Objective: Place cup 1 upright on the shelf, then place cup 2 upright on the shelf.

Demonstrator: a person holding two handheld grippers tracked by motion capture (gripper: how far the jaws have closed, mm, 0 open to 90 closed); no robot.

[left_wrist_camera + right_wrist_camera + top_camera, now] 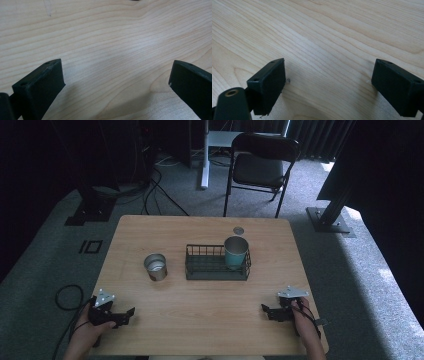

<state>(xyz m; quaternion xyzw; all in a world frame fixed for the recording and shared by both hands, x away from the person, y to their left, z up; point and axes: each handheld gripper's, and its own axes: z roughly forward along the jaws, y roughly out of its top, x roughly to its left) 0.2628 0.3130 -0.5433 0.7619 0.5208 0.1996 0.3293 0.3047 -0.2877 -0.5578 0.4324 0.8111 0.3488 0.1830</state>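
At frame centre, the wire basket (192, 270) holds a teal cup (236, 251) upright (right end); a steel cup (155, 266) stands left. Left gripper (127, 314) and right gripper (265, 309) gape, released.

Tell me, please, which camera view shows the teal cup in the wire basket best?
The high view: the teal cup stands upright at the right end of the wire basket, whole and unblocked. The left gripper view and right gripper view look down at bare table wood between open jaws, so they add nothing about it.
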